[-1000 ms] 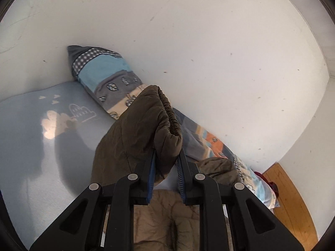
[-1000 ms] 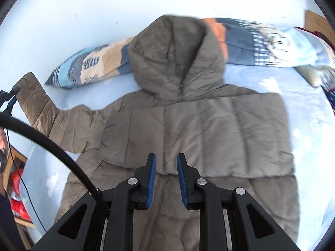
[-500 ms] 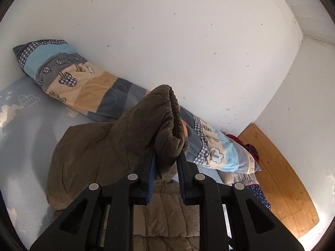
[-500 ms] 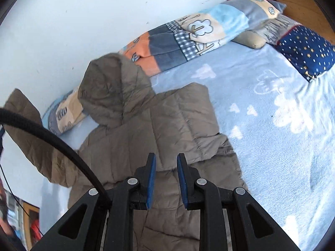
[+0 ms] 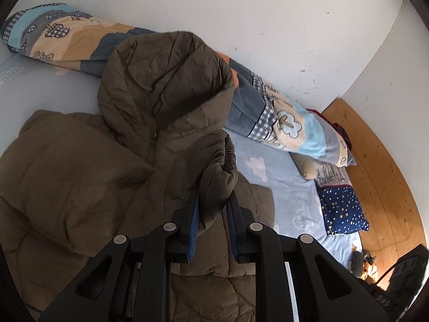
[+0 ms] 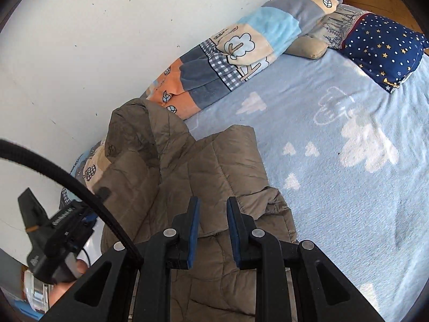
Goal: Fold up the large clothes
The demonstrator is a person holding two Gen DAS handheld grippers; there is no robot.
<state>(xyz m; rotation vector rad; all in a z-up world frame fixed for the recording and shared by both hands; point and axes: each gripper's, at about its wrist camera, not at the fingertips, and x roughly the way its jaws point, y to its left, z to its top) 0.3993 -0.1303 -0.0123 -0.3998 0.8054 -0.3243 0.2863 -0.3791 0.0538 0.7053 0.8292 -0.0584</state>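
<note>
An olive-brown puffer jacket [image 5: 80, 177] lies front up on the bed, its hood [image 5: 161, 80] leaning on the long patchwork pillow. My left gripper [image 5: 213, 209] is shut on the elastic sleeve cuff [image 5: 221, 171] and holds it above the jacket's chest, to the right of the zip. The sleeve trails back under the fingers. My right gripper [image 6: 213, 214] hovers over the jacket's right edge [image 6: 228, 166]. Its jaws stand a narrow gap apart with nothing between them. The left gripper's black body [image 6: 53, 230] shows at the lower left, held by a hand [image 6: 67, 273].
The bed carries a light blue blanket [image 6: 348, 187] with white clouds. Along the white wall lies a patchwork pillow [image 6: 241, 53]. A navy star cushion [image 6: 383, 48] and a beige one [image 6: 308, 45] lie at the far end. A black cable [image 6: 80, 187] crosses the left. Wood panelling [image 5: 380, 187] is beyond.
My left gripper has carried the cuff right and downward across the jacket; hood and chest now show. The right gripper rolled and shifted toward the jacket's right edge.
</note>
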